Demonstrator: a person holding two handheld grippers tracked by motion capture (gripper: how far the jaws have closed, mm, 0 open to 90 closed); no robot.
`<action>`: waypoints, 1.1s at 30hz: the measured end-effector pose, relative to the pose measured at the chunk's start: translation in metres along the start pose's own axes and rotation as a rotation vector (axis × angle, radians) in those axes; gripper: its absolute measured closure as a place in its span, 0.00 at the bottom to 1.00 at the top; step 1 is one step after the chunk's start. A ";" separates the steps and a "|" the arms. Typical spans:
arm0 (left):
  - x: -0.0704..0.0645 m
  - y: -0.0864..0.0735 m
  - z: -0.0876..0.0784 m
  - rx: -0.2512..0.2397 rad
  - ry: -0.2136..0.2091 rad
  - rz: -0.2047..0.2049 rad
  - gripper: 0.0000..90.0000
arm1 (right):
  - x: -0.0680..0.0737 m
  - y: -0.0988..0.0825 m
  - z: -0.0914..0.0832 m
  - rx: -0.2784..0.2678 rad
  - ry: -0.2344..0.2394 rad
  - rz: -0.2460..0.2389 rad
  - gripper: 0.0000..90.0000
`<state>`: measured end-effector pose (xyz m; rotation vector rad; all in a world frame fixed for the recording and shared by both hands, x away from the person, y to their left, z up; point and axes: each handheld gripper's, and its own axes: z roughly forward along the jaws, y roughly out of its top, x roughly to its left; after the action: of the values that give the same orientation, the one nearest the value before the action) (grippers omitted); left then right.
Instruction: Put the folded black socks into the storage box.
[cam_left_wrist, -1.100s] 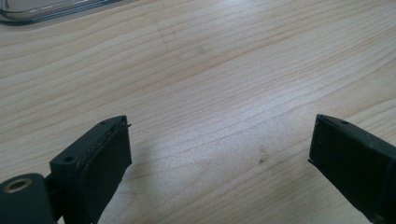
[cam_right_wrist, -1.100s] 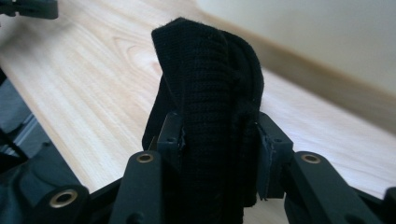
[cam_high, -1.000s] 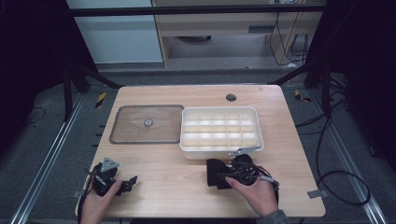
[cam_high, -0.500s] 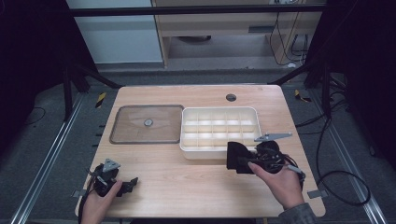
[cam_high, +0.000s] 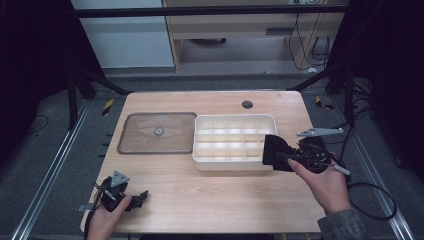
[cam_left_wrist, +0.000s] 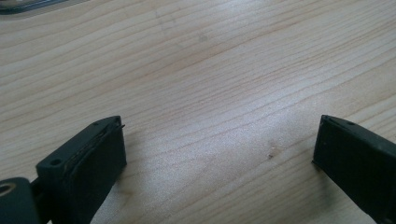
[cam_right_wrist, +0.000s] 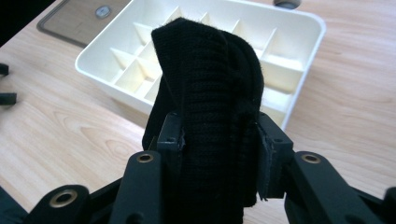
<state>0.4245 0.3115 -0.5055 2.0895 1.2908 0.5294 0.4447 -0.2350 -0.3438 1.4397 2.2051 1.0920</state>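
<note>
Right gripper (cam_right_wrist: 218, 140) clamps black knit cloth (cam_right_wrist: 210, 79) mid-fold, likely soft and light; left gripper (cam_left_wrist: 219, 154) gapes wide, empty.

I work at a pale wooden table (cam_high: 210, 192) with a round cable hole (cam_high: 247, 104) near its far edge. Grey floor (cam_high: 45, 150) surrounds it, metal rails (cam_high: 47, 182) alongside. Beyond stand a white cabinet (cam_high: 130, 35), a wooden shelf unit (cam_high: 240, 25) and dark frame posts (cam_high: 72, 95).

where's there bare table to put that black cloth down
Bare wood lies in front of the white divided tray, between the left claw and the right hand. The tray and clear lid crowd the middle.
</note>
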 end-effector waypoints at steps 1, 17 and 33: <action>0.000 0.000 0.000 -0.006 0.000 0.000 0.01 | -0.002 0.002 -0.003 -0.001 -0.009 -0.002 0.68; 0.002 -0.003 0.002 -0.033 -0.008 0.019 0.00 | -0.028 0.034 0.002 0.042 -0.078 0.006 0.68; 0.001 -0.005 0.000 -0.030 -0.011 0.021 0.00 | -0.020 0.059 0.034 0.112 -0.128 -0.066 0.68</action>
<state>0.4213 0.3139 -0.5087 2.0801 1.2488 0.5422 0.5131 -0.2255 -0.3268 1.4284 2.2369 0.8434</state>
